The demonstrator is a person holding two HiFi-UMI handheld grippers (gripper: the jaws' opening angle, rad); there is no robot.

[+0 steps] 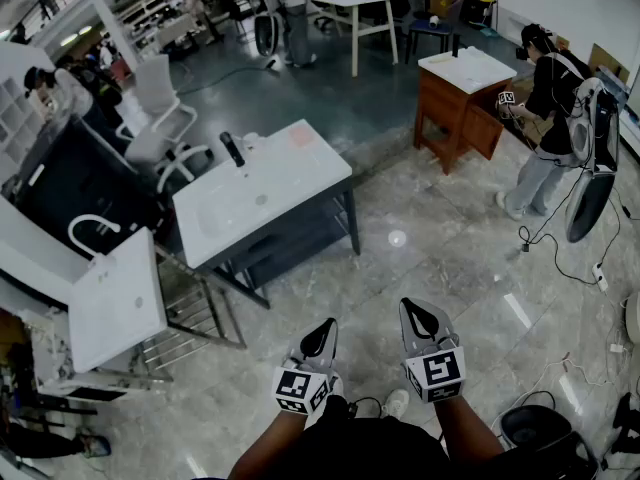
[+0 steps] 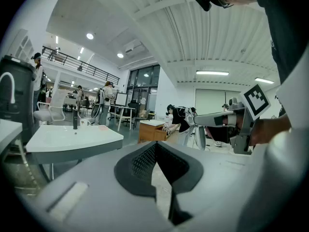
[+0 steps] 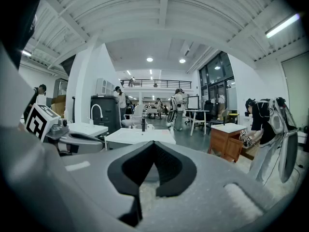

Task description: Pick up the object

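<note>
Pre-grasp approach. Left gripper (image 1: 320, 340), right gripper (image 1: 424, 320): jaws together, nothing between. White table (image 1: 290, 173) well ahead of jaws. Next: advance, open jaws.

The room is bright. Ceiling lights (image 3: 149, 59) shine down and leave a white glare spot (image 1: 397, 238) on the shiny floor (image 1: 455, 288). Both gripper views bend at the edges, with black corners. The left hand-held gripper (image 2: 154, 145) and right hand-held gripper (image 3: 153, 143) look blurry up close.
</note>
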